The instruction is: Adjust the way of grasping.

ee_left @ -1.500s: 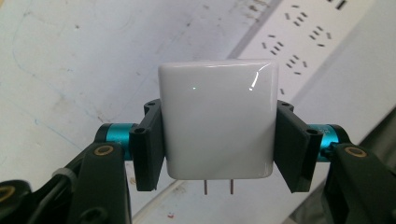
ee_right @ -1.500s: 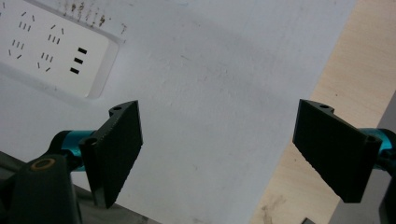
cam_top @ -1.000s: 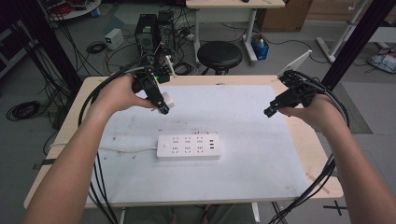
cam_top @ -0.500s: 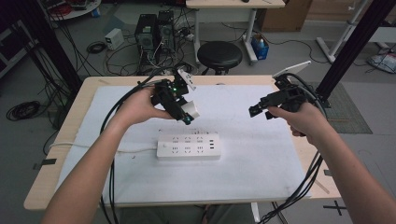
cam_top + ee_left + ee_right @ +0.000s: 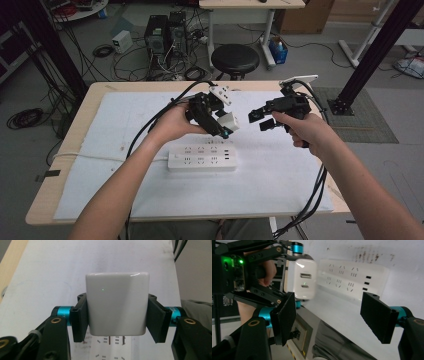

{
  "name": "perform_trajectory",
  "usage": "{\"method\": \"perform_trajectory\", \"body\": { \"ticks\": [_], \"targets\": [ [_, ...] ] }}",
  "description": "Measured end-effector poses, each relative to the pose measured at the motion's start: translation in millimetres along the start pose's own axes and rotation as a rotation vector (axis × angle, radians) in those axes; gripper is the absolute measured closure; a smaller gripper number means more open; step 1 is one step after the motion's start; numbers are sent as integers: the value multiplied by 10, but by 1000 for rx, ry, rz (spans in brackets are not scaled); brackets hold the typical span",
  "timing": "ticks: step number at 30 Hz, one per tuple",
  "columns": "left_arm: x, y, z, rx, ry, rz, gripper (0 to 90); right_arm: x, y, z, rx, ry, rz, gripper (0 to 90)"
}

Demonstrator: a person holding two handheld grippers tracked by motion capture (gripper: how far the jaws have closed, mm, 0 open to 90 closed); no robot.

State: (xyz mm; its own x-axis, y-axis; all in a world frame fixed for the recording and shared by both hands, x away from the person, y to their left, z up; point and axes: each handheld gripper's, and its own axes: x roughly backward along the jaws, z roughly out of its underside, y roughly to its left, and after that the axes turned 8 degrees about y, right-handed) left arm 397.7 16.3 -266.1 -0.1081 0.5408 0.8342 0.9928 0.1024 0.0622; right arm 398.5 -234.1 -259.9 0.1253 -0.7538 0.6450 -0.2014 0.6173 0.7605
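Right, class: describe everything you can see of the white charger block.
The white charger block is a glossy, rounded plastic cube. The left gripper clamps it by two opposite sides, above the white power strip and clear of it. Metal prongs project from one face; the opposite face has two ports and a small green light.

Left gripper (image 5: 226, 125) is raised above the table, jaws clamped on opposite sides of a white charger (image 5: 117, 305), with the left forearm (image 5: 125, 185) reaching in from the lower left. Right gripper (image 5: 261, 119) is held at like height just beside it, jaws spread wide and gripping nothing, pointing toward the left gripper. Right hand (image 5: 303, 129) grips its handle, forearm entering from the lower right.
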Motion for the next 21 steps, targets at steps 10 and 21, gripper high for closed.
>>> {"method": "perform_trajectory", "body": {
  "ticks": [10, 21],
  "targets": [
    [-83, -46, -70, -43, -22, -6, 424, -154, 61, -68, -7, 37, 9, 343],
    [-112, -97, -115, -87, -58, -39, 424, -278, 88, -121, 9, 58, -2, 485]
  ]
}}
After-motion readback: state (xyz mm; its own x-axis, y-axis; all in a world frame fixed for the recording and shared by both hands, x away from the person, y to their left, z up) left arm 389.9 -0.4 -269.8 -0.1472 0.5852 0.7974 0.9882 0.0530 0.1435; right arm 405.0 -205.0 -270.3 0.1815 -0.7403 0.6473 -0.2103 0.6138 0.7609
